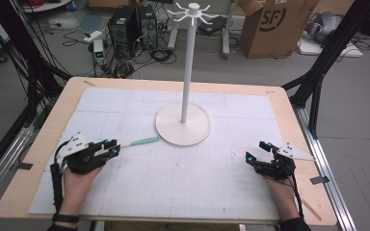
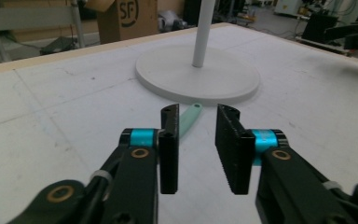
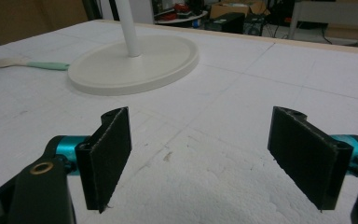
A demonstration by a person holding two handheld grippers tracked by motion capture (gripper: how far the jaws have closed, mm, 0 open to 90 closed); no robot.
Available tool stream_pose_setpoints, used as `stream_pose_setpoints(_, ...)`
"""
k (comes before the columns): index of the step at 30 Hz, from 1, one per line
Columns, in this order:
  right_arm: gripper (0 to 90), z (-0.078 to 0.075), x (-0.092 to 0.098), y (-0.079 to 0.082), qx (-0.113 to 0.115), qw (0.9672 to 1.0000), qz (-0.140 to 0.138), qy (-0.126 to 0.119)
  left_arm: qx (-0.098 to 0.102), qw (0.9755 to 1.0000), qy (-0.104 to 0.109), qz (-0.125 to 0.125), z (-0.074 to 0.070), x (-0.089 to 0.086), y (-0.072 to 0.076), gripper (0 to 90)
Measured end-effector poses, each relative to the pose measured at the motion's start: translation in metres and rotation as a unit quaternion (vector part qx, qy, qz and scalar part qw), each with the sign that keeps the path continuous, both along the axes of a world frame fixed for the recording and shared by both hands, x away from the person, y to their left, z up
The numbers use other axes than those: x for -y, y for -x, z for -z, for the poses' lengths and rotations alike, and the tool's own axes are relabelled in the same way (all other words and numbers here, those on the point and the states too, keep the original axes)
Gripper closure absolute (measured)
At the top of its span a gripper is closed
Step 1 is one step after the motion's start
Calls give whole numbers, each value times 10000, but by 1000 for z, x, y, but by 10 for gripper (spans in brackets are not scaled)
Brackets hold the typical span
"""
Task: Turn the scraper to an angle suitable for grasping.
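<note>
Two hand-held grippers sit on the table near a little spatula.

High view: the spatula (image 1: 136, 142) lies flat, pointing from the left hand-held gripper (image 1: 110, 147) toward the stand (image 1: 183, 124). Left gripper view: its jaws are parted around the near end, which is hidden, so a grip is hard to tell. Right gripper view: the right hand-held gripper (image 3: 200, 151) gapes wide and empty, far from the spatula.
</note>
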State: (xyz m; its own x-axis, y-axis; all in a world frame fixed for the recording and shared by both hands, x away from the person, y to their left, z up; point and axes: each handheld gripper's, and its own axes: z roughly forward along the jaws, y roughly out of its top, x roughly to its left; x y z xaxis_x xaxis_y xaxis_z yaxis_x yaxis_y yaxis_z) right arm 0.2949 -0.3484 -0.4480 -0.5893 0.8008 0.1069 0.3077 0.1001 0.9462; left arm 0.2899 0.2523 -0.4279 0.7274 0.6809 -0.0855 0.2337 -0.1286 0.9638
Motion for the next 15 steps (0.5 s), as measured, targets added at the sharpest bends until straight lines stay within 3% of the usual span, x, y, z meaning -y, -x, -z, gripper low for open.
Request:
stream_pose_setpoints(2,206,0,0,-1,27,10000,11,26,52,9999,42,98,6,-14,9,520)
stream_pose_setpoints(3,206,0,0,-1,27,10000,11,26,86,9999,44,118,8,-20,13,520)
stream_pose_setpoints(4,206,0,0,-1,24,10000,17,19,150,9997,120,146,11,-27,16,419)
stream_pose_setpoints(5,206,0,0,-1,24,10000,17,19,190,9994,224,178,13,-33,19,419)
stream_pose_setpoints(7,206,0,0,-1,15,10000,19,22,260,9988,392,116,17,-44,23,296)
stream_pose_setpoints(12,205,0,0,-1,20,10000,11,16,312,9979,565,51,23,-66,28,220)
stream_pose_setpoints(15,205,0,0,-1,29,10000,13,12,349,9969,708,48,25,-70,29,191)
